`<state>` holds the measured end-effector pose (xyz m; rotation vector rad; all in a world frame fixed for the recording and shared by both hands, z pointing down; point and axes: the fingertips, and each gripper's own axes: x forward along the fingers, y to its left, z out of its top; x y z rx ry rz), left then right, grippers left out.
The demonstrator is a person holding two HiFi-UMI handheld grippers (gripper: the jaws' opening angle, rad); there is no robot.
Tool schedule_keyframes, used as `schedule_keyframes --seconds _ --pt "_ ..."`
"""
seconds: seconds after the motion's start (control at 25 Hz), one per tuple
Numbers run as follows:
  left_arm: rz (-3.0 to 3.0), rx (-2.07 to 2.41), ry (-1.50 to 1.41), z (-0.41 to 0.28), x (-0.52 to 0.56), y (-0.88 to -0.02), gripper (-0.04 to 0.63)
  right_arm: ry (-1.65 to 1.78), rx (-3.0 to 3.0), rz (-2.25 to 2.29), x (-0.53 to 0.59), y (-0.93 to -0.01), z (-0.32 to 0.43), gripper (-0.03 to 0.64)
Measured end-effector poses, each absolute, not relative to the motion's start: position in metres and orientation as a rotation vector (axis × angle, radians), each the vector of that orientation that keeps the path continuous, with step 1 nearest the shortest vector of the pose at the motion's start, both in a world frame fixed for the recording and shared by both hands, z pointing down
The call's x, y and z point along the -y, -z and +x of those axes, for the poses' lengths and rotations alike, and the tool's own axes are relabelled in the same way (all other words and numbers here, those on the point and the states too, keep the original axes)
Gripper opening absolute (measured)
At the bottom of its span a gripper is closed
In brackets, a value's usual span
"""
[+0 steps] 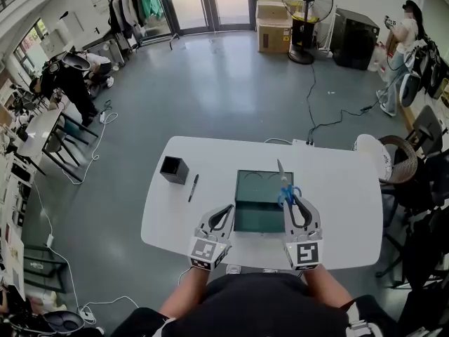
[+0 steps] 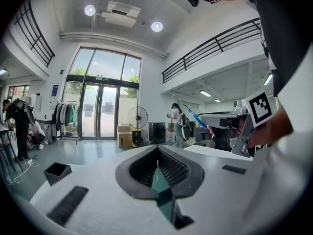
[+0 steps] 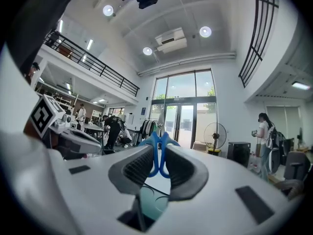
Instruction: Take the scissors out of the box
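The white, black-padded left gripper (image 1: 226, 210) is held roughly level, its jaws brought together with nothing between them. The matching right gripper (image 1: 295, 201) is held alongside, clamped on blue-handled scissors (image 1: 286, 190).

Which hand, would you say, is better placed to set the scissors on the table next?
Right: its tool grips the blue scissors above the box; the left tool is shut and empty.

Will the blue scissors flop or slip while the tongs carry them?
Probably stiff: the scissors stick straight out of the right tongs without drooping. They look thin, so likely light. They might swivel or slip, since only the smooth blue handles are pinched while the blade pokes out beyond.
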<state>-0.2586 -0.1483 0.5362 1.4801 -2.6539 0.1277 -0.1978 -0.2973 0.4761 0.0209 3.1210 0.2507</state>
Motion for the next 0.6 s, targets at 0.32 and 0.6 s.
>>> schedule_keyframes --seconds 0.32,0.6 --pt "1.486 2.643 -0.133 -0.2526 0.1505 -0.5374 0.012 -0.258 -3.130 0.006 0.3010 -0.4756 -0.1930 0.084" --pt "1.476 2.638 -0.129 -0.2535 0.1546 -0.5358 0.012 -0.273 -3.124 0.012 0.3042 -0.4751 -0.1940 0.084"
